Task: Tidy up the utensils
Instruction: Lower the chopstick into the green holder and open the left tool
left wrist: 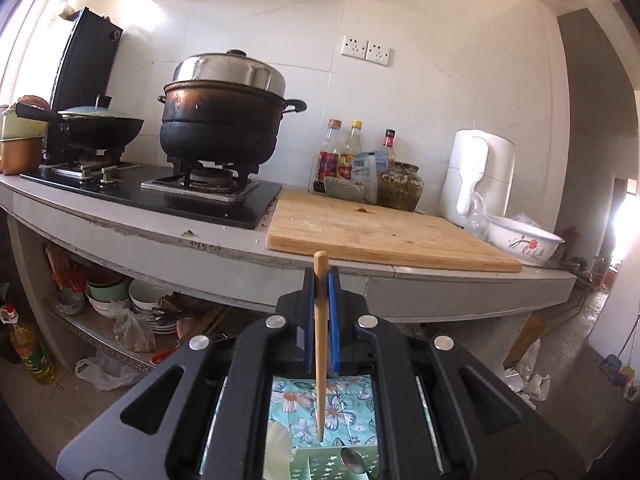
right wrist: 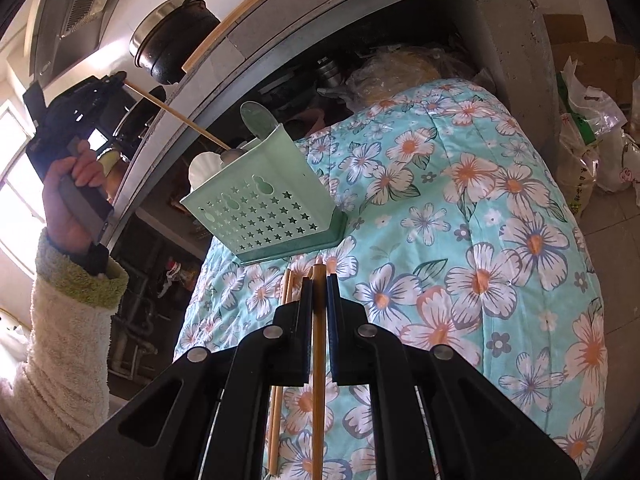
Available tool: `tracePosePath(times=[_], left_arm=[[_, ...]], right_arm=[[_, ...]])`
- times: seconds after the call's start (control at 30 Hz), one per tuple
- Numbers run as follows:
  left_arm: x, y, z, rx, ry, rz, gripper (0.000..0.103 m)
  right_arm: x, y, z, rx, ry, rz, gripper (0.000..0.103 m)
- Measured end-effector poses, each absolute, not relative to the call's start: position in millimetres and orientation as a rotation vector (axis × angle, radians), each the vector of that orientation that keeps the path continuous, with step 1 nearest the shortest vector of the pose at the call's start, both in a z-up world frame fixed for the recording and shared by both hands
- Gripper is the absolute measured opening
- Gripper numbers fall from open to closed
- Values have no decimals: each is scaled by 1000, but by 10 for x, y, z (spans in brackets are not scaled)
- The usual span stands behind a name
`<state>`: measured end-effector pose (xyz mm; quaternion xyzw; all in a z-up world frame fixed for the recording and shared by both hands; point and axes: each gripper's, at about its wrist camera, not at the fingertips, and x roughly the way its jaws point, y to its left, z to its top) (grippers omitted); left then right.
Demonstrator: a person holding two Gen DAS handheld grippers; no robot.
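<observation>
Left wrist view: chopstick upright, lengthwise between clamped left gripper.

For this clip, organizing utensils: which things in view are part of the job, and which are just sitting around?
Part of the job:
- chopstick in left claw
- chopstick in right claw
- loose chopsticks on quilt
- green holder with spoons

Lying about:
- steamer pot
- wok
- cutting board
- sauce bottles
- flowered bowl

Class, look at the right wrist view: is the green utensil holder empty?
No. The green utensil holder on the floral cloth has a pale green scoop and a white utensil sticking out of it.
</observation>
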<state>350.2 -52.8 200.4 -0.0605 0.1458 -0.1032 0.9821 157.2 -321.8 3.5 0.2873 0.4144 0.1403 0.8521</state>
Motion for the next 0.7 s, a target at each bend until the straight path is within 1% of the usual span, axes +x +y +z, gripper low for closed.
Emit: tracePosePath(times=[0.27, 0.57, 0.6, 0.63, 0.7], left_arm=[[3773, -539, 1444, -164, 397, -202, 6], [3609, -433, 904, -150, 523, -252, 6], [3601, -409, 875, -150, 536, -258, 7], [3591, -382, 845, -156, 553, -266, 12], [3552, -314, 814, -179, 570, -281, 20]], right_arm=[[1583, -3259, 60, 600, 870, 275, 7], [1583, -3217, 53, 589, 886, 265, 7], [1601, -3215, 72, 584, 883, 262, 7], [1622, -3215, 95, 582, 880, 261, 7], [1676, -3220, 157, 576, 867, 259, 7]])
